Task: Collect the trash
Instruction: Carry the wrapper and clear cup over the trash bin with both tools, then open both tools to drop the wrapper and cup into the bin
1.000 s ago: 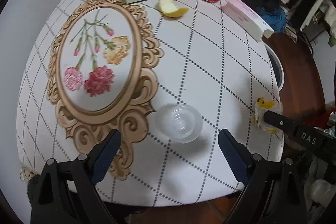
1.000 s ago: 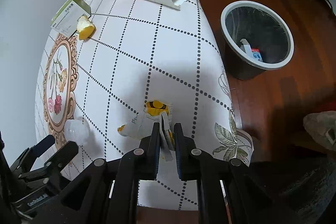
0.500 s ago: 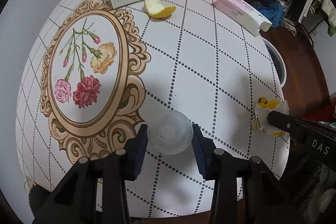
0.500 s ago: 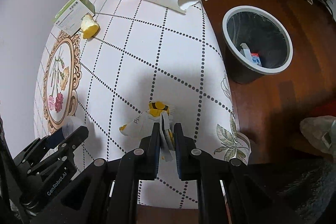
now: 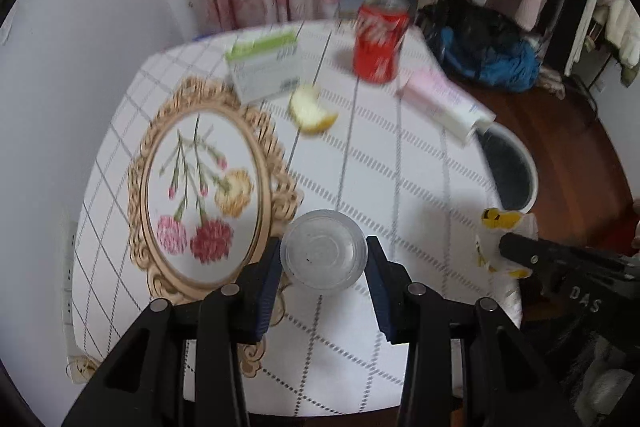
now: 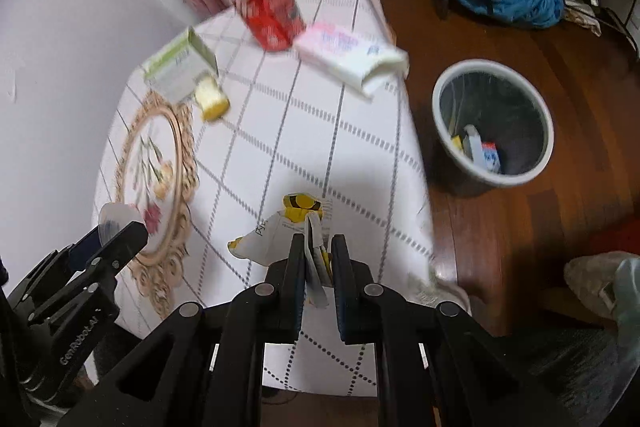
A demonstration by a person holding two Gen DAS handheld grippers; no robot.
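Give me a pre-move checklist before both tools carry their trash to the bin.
1. Left tool shut on the clear plastic cup: ok, fingers press both sides.
2. Right tool shut on the crumpled wrapper: ok, a fold is pinched.
3. Cup clear of the tablecloth: cannot tell.
4. Trash bin open with room inside: ok, few scraps at the bottom.
5. Floor path from table edge to bin: ok, bare wood.
6. Views sharp: not ok, motion blur.
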